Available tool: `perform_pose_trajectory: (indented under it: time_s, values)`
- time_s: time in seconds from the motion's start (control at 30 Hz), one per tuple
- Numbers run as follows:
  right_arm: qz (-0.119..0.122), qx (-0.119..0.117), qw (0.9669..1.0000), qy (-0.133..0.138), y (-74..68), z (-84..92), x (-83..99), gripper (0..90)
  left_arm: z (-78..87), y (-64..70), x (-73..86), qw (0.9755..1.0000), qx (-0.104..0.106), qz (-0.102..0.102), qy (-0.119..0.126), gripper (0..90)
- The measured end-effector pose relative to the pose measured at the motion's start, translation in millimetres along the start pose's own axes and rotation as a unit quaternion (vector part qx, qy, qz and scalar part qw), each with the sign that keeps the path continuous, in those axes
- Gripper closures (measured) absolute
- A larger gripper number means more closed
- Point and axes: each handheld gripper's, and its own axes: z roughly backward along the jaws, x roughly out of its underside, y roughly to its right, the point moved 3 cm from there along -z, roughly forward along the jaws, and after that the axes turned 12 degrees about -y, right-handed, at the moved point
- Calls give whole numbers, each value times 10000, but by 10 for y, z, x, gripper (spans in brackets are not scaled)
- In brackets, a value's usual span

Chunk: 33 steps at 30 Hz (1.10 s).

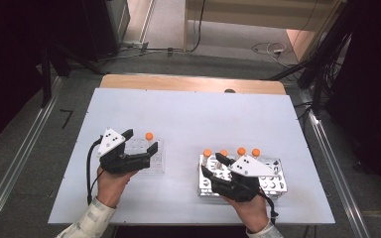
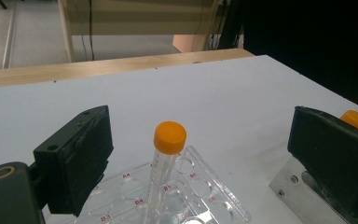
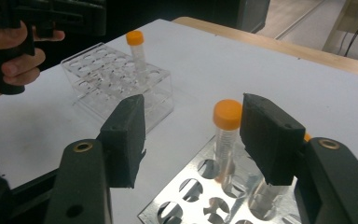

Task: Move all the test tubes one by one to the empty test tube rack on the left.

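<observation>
A clear plastic rack (image 1: 155,163) at the left of the table holds one upright orange-capped tube (image 1: 149,136). My left gripper (image 1: 140,141) hovers over it, open; in the left gripper view the tube (image 2: 169,136) stands between the wide-apart jaws, touching neither. A metal rack (image 1: 278,182) at the right holds several orange-capped tubes (image 1: 241,150). My right gripper (image 1: 211,163) is at that rack's left end. In the right gripper view (image 3: 193,135) it is open around one tube (image 3: 227,114), which stands close to the right jaw, with a clear gap on the left.
The white table top (image 1: 193,114) has free room behind both racks. Its wooden far edge (image 1: 193,83) meets the floor, with cables and dark frames beyond. A hand with the left gripper (image 3: 14,56) shows beside the clear rack (image 3: 107,79) in the right gripper view.
</observation>
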Motion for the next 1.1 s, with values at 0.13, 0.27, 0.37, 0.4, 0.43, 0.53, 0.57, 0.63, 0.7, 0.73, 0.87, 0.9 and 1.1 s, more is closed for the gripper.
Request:
perform_pose_trajectory:
  time_s: [0.13, 0.27, 0.37, 0.4, 0.43, 0.53, 0.57, 0.63, 0.7, 0.73, 0.87, 0.9, 1.1]
  values:
    - [-91, 76, 9999, 49, 87, 67, 7, 394, 2, 3, 0, 10000, 10, 7, -1, 66]
    - [-140, 195, 9997, 103, 173, 131, 14, 394, 3, -4, -1, 10000, 3, 10, -1, 67]
    - [-215, 336, 9991, 138, 261, 182, 30, 395, 5, -8, 1, 10000, -7, 20, -17, 70]
    - [-253, 362, 9989, 147, 292, 199, 38, 395, 8, -10, 1, 10000, -9, 18, -22, 70]
    - [-296, 402, 9986, 148, 323, 220, 47, 395, 9, -10, 1, 10000, -6, 26, -14, 70]
    - [-372, 528, 9977, 207, 414, 287, 70, 395, 9, -15, 1, 10000, -16, 37, -13, 70]
    - [-396, 581, 9973, 217, 447, 308, 80, 395, 8, -16, 2, 10000, -13, 40, -16, 71]
    - [-455, 674, 9964, 234, 512, 345, 103, 395, 5, -20, 4, 10000, -26, 32, -24, 70]
    - [-518, 766, 9954, 234, 578, 376, 132, 395, 4, -22, 4, 10000, -24, 52, -22, 70]
    - [-552, 810, 9949, 237, 610, 389, 149, 395, 5, -24, 4, 10000, -23, 51, -21, 70]
    - [-675, 986, 9926, 234, 731, 427, 224, 394, 7, -25, 4, 10000, -30, 56, -11, 71]
    - [-714, 1026, 9919, 241, 759, 434, 244, 394, 6, -25, 4, 10000, -31, 58, -10, 72]
    - [-824, 1219, 9890, 171, 881, 422, 345, 394, 2, -23, 8, 10000, -33, 54, -13, 73]
